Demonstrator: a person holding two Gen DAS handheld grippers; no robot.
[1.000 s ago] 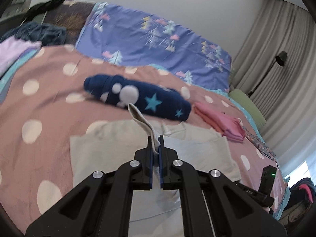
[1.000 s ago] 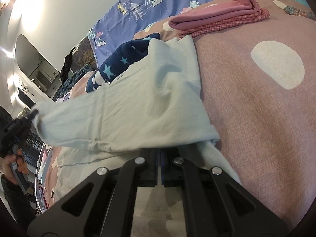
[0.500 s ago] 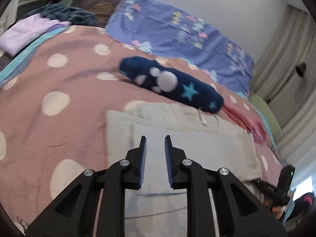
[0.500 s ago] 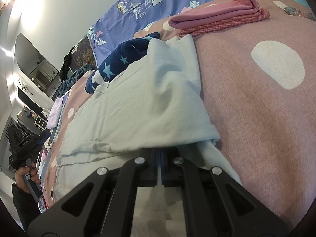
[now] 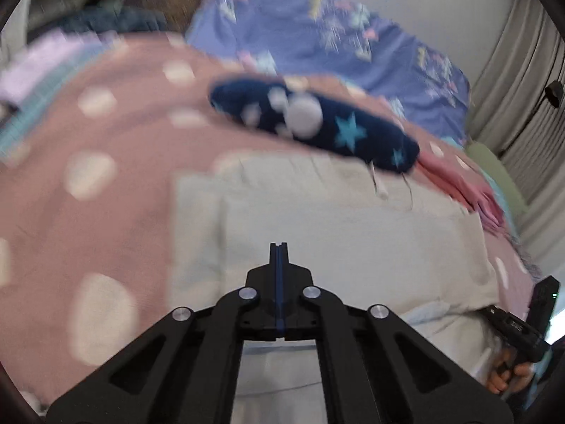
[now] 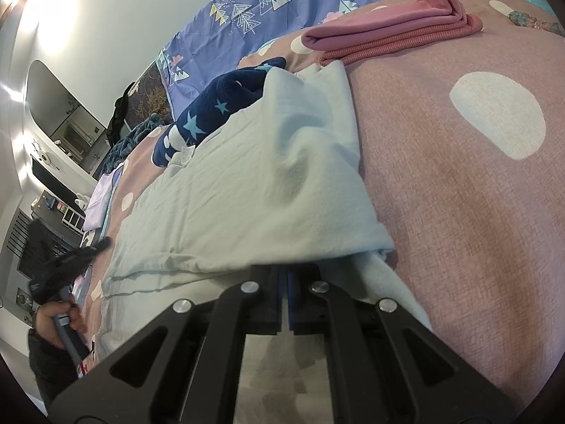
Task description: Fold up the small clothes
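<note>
A pink bedspread with pale polka dots point(image 6: 476, 212) carries a pale mint cloth garment point(image 5: 346, 233) spread flat and partly folded. Beyond it lie a navy star-print plush roll point(image 5: 317, 123) and folded pink clothes point(image 6: 388, 31). The left gripper point(image 5: 278, 247) hangs clenched on nothing above the garment; the right gripper point(image 6: 284, 270) pinches its folded edge.
</note>
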